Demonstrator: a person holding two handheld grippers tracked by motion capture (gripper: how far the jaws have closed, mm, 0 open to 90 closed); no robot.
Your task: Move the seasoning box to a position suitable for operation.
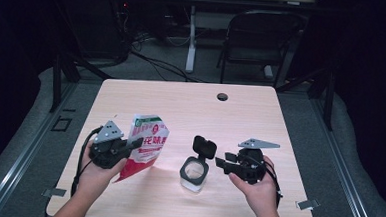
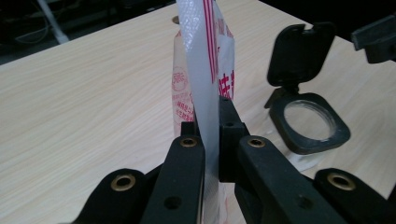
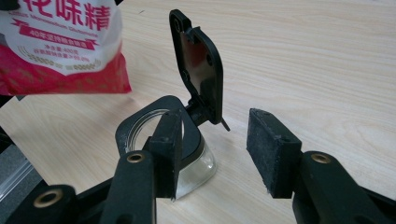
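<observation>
Wooden table point(image 1: 260, 122) before you, your left gripper point(image 1: 135, 144) clamped on the edge of a red-and-white pouch point(image 1: 146, 143) held upright (left of centre), clear jar point(image 1: 193, 174) just beside it, black lid point(image 1: 204, 147) flipped up, your right gripper point(image 1: 221, 163) near the jar, jaws wide apart, holding nothing

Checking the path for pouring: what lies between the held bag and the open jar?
Nothing: in the high view, bare table separates the bag, clamped in the left gripper, from the jar. The open right gripper sits on the jar's far side.
</observation>
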